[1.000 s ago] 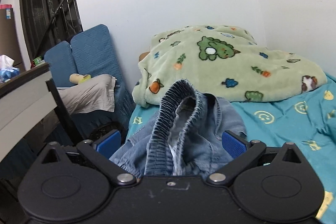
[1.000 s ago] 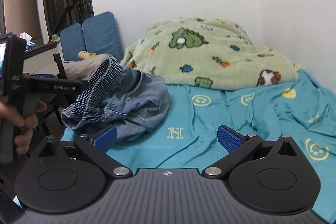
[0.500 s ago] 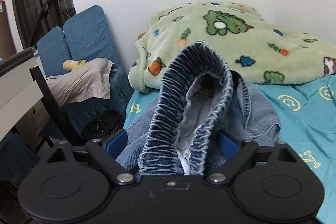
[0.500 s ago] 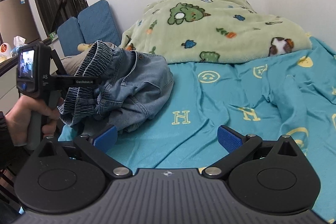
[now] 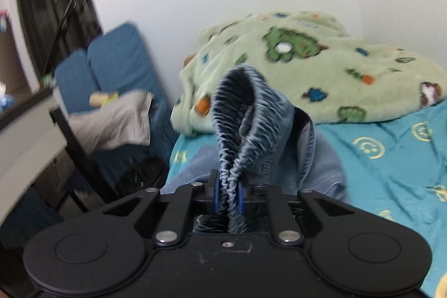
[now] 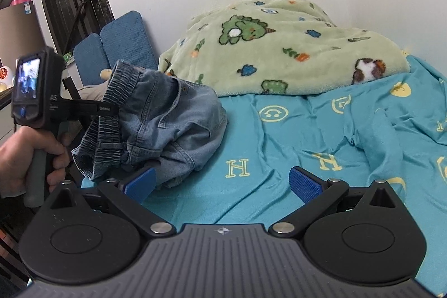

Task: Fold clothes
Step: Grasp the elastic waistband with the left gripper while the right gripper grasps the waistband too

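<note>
Careful: your left gripper (image 5: 227,196) is closing on the gathered waistband of the jeans (image 6: 173,124), heaped at the bed's (image 6: 279,136) left edge; lift too fast and that thin pinch may slip. Right of the jeans, your right gripper (image 6: 222,183) hangs released, holding nothing.

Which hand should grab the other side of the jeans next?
The right. The right gripper is open and empty beside the jeans on the bed. The left gripper is busy: its fingers are closing on the stretchy waistband.
</note>
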`<state>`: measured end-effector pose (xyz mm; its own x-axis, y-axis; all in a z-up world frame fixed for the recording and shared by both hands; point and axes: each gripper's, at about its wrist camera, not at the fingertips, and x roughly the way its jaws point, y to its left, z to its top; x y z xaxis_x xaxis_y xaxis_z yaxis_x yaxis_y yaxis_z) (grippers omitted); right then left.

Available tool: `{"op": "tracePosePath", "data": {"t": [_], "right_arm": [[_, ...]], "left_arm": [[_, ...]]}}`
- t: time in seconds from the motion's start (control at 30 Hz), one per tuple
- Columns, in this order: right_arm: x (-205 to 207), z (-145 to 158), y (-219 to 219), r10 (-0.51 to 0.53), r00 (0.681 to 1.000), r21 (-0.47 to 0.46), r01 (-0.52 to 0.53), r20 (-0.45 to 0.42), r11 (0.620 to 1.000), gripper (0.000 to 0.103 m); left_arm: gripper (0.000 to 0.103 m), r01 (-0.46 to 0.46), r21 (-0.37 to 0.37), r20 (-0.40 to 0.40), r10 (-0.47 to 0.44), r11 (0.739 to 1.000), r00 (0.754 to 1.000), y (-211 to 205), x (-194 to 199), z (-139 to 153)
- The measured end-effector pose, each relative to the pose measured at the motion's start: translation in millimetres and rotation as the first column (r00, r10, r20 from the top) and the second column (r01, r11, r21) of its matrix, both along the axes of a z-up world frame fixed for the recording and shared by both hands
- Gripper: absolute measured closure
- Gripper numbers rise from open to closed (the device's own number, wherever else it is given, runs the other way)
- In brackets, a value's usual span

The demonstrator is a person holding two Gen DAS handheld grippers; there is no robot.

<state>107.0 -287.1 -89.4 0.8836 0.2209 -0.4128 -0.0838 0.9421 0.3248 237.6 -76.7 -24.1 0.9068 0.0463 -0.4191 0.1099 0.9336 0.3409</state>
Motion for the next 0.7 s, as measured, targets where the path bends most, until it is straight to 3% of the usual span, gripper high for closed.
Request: {"op": "tracePosePath", "data": {"t": [0.2, 0.4, 0.57, 0.7], "right_arm": [[-3, 8, -21, -0.065, 0.998, 0.092, 0.064, 0.008, 0.994, 0.000], [-11, 5, -45, -0.079, 0.997, 0.255, 0.077, -0.002, 0.964, 0.000], [-13, -5, -66, -0.048, 0.999, 0.502, 0.044, -0.006, 0.864, 0.000], [-1, -10, -65, -0.006, 1.000, 0.587, 0.011, -0.011, 0.809, 0.000]], "left_arm": [[0.092, 0.113, 0.011, 0.026, -0.113, 0.994, 0.993, -44, -56, 14], [0.092, 0.173, -0.023, 0.001, -0.173, 0.985, 0.985, -81, -95, -3], [0.092, 0.195, -0.051, -0.020, -0.197, 0.979, 0.980, -97, -110, -24], [0.092, 0.205, -0.064, -0.026, -0.207, 0.977, 0.978, -98, -112, -37]]}}
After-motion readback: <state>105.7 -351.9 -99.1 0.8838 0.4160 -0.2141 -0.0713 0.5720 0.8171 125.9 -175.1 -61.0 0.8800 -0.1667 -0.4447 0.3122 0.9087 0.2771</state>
